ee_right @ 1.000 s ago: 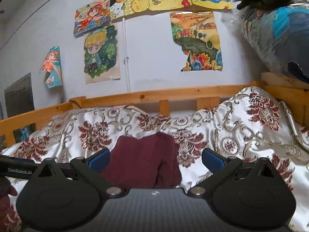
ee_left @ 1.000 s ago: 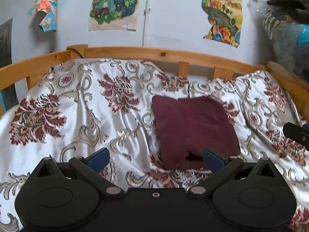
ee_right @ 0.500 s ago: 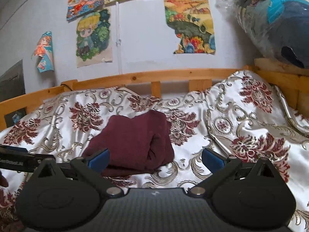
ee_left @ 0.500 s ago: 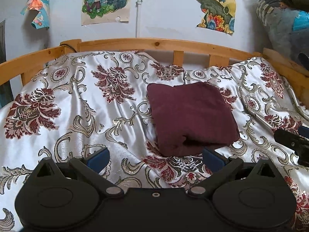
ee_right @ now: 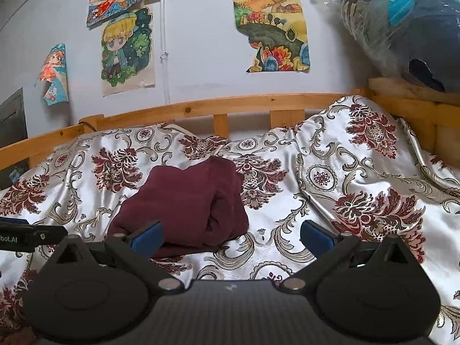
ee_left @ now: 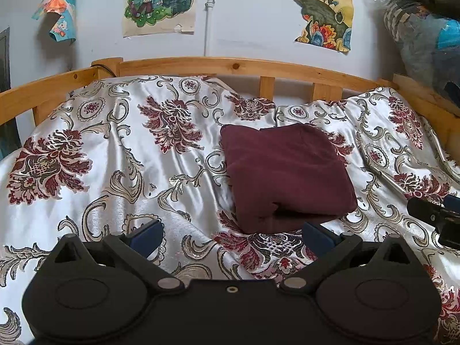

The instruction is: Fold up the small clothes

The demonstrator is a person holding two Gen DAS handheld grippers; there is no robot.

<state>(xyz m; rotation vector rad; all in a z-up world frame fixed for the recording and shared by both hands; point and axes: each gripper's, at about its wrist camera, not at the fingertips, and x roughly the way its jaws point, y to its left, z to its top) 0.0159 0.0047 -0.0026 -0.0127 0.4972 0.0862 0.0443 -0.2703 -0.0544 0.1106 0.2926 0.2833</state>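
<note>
A dark maroon garment [ee_left: 284,172] lies folded into a thick rectangle on the floral satin bedspread [ee_left: 115,172], right of centre in the left wrist view. In the right wrist view the same maroon garment [ee_right: 184,204] sits left of centre. My left gripper [ee_left: 231,234] hovers open just in front of its near edge, holding nothing. My right gripper [ee_right: 231,235] is open too, its left blue pad level with the garment's near right corner. The right gripper's tip [ee_left: 431,215] shows at the right edge of the left wrist view.
A wooden bed rail [ee_left: 230,66] runs along the far side and both ends. Posters [ee_left: 159,3] hang on the wall behind. A plastic-wrapped bundle of bedding [ee_right: 402,28] rests on the right end. The bedspread bunches up at the right [ee_right: 359,143].
Both grippers have drawn back from the folded garment and lifted slightly, so it now lies farther ahead of the fingers. The garment itself has stayed in place.
</note>
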